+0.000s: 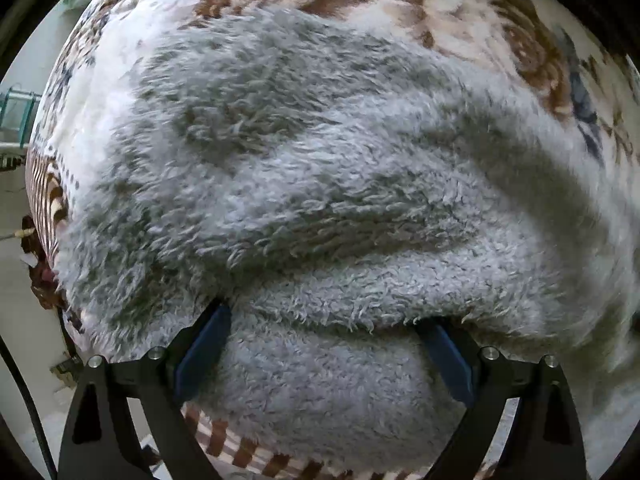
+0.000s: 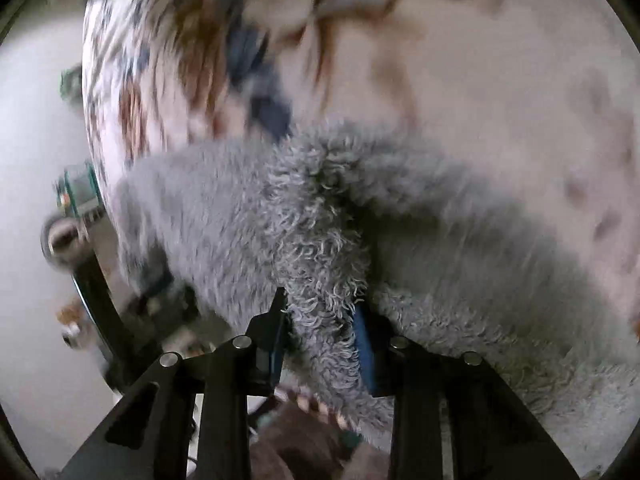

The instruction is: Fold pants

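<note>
The pants (image 1: 304, 184) are grey and fluffy and lie spread on a patterned blanket (image 1: 480, 20). My left gripper (image 1: 324, 320) is open, its blue pads (image 1: 208, 344) wide apart, pushed in under a fold at the near edge of the pants. In the right wrist view the pants (image 2: 248, 208) are bunched, and my right gripper (image 2: 320, 320) is shut on a thick fold of the fleece that stands up between its fingers. That view is motion-blurred. The fingertips of both grippers are hidden in the pile.
The blanket (image 2: 500, 80) is white with brown and blue flowers and covers a bed. Its left edge (image 1: 44, 208) drops to a pale floor (image 2: 32, 120). Small green items (image 1: 16, 108) and a dark curved bar (image 2: 96, 292) stand off the left side.
</note>
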Available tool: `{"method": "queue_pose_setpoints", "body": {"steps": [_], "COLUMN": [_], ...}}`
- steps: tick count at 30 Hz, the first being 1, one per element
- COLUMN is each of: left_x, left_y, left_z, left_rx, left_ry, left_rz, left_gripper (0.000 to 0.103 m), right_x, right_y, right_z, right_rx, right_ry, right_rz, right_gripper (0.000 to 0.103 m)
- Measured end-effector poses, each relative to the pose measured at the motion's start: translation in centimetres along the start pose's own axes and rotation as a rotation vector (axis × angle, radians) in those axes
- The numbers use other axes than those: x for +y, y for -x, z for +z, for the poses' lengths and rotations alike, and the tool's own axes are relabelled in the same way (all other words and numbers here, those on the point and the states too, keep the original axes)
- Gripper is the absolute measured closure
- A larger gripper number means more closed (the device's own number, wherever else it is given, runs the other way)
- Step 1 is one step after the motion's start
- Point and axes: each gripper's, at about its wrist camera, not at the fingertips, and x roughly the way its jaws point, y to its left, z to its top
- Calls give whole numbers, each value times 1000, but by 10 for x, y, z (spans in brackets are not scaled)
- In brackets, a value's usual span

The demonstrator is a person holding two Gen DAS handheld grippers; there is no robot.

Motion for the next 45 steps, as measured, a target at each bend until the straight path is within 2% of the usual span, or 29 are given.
{"method": "queue_pose_setpoints", "body": {"steps": [3,4,7,9,11,14,15,18,19,20,22,23,24,25,26,29,30,31,32,33,36,37,38,39,40,41,43,44,45], "left_x": [3,2,-8,-16,-25,-36,-36,-38,-38,-42,-38,-41,-41,-43,-40,-54,-56,-59,-62,-64,-65,-64,-61,-56,-46,-42,-29,-22,-12], "left_y": [25,33,58,64,65,59,57,51,48,44,33,30,30,30,28,40,41,41,42,42,44,43,40,38,32,33,37,41,46], "left_z": [-6,-7,-12,-13,-14,-13,-14,-19,-20,-23,-18,-18,-18,-19,-19,-12,-11,-10,-9,-7,1,2,6,7,8,8,5,3,1], "left_rx": [-24,-36,-90,-111,-113,-96,-93,-90,-81,-75,-63,-59,-55,-56,-61,-75,-79,-81,-83,-86,-89,-88,-82,-74,-66,-63,-84,-90,-95], "left_ry": [50,55,56,43,37,36,35,41,41,43,47,44,42,42,38,25,21,15,15,15,23,28,30,36,42,55,86,101,120], "left_rz": [-70,-84,-108,-97,-96,-99,-97,-91,-91,-90,-93,-92,-94,-98,-99,-97,-96,-91,-85,-84,-75,-73,-70,-70,-76,-90,-114,-124,-140], "left_gripper": [8,8,8,8,8,8,8,8,8,8,8,8,8,8,8,8,8,8,8,8,8,8,8,8,8,8,8,8,8], "right_x": [-6,-5,-21,-30,-33,-25,-21,-32,-36,-41,-46,-46,-38,-39,-40,-48,-53,-51,-49,-45,-29,-29,-29,-29,-26,-21,-7,-3,0], "right_y": [-22,-27,-4,9,6,9,24,112,126,136,144,148,142,129,122,77,58,47,40,43,90,94,91,86,85,91,109,116,122], "right_z": [-16,-10,-15,-10,2,26,34,54,58,61,68,65,62,52,52,53,60,63,65,68,69,71,75,79,79,75,50,35,12], "right_rx": [74,56,-77,-152,-153,-136,-181,-439,-488,-501,-446,-428,-397,-357,-329,-191,-126,-118,-130,-162,-408,-409,-371,-321,-301,-314,-382,-412,-455], "right_ry": [7,-7,-57,-96,-113,-105,-96,-106,-126,-141,-165,-155,-133,-109,-103,-155,-171,-186,-188,-187,-158,-156,-159,-161,-150,-123,-68,-72,-88], "right_rz": [37,59,155,191,185,130,105,104,97,88,115,128,105,66,68,158,183,166,134,108,82,92,108,97,44,9,-39,-48,-30], "right_gripper": [57,57,52,42,42,87,88,88,88,87,85,75,51,40,33,33,35,45,94,94,96,96,95,92,92,90,64,42,37]}}
